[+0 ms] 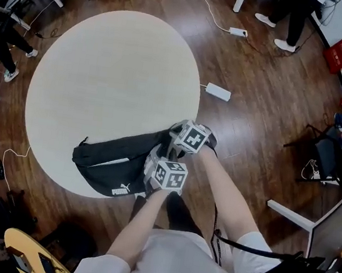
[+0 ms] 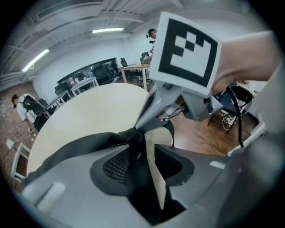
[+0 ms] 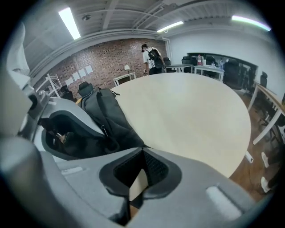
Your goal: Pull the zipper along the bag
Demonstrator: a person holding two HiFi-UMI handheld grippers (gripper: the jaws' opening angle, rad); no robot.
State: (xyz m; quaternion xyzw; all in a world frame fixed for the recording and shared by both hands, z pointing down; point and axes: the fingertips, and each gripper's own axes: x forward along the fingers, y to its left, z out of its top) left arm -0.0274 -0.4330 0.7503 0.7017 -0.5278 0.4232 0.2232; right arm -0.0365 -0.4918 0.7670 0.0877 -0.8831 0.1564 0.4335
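Both grippers are closed on the bag (image 1: 113,167). At its fingertips the left gripper (image 2: 136,139) pinches fabric; the right gripper (image 3: 142,149) pinches the bag's end, fingertips meeting.

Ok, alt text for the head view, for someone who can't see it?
Seen from above, the left gripper and the right gripper meet at the right end of a black waist bag lying on the near edge of a round pale table. A dark wood floor surrounds it.
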